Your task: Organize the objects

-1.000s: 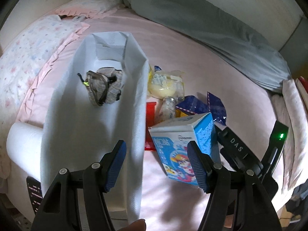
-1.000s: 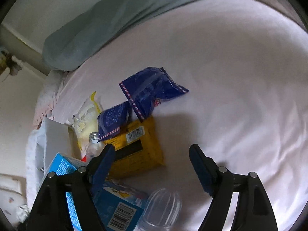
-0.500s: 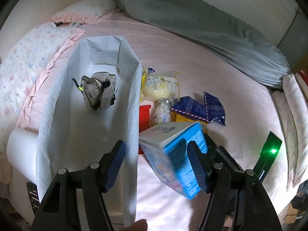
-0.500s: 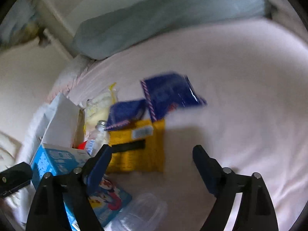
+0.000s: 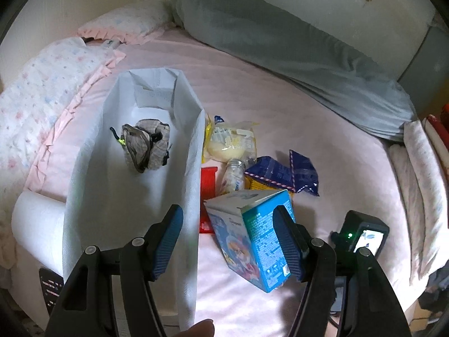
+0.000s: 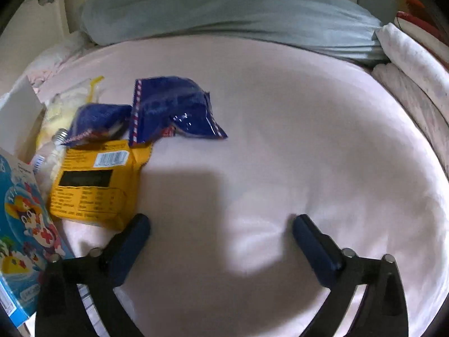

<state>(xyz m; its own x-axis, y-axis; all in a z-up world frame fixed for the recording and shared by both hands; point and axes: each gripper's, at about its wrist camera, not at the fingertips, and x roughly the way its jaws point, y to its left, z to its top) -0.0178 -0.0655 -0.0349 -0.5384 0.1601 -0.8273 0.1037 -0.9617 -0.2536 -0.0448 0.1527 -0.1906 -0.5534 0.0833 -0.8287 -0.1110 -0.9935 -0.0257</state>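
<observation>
Left wrist view: the blue carton (image 5: 252, 233) stands tilted on the pink bedsheet (image 5: 322, 129), just right of the white bag (image 5: 134, 196) holding a grey pouch (image 5: 146, 144). The left gripper (image 5: 228, 241) is spread wide, its right pad against the carton's side. Over bare sheet beside the yellow packet (image 6: 92, 185) and dark blue packets (image 6: 174, 109), the right gripper (image 6: 221, 237) gapes empty.

Black gripper (image 5: 228, 243), ribbed blue pads (image 5: 168, 241)

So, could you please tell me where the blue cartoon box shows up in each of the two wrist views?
Left wrist: the blue cartoon box is lower centre, tilted, right of the white bag.
Right wrist: it sits at the lower left edge, partly cut off.
Shared landmark: the yellow packet just beyond it.
</observation>
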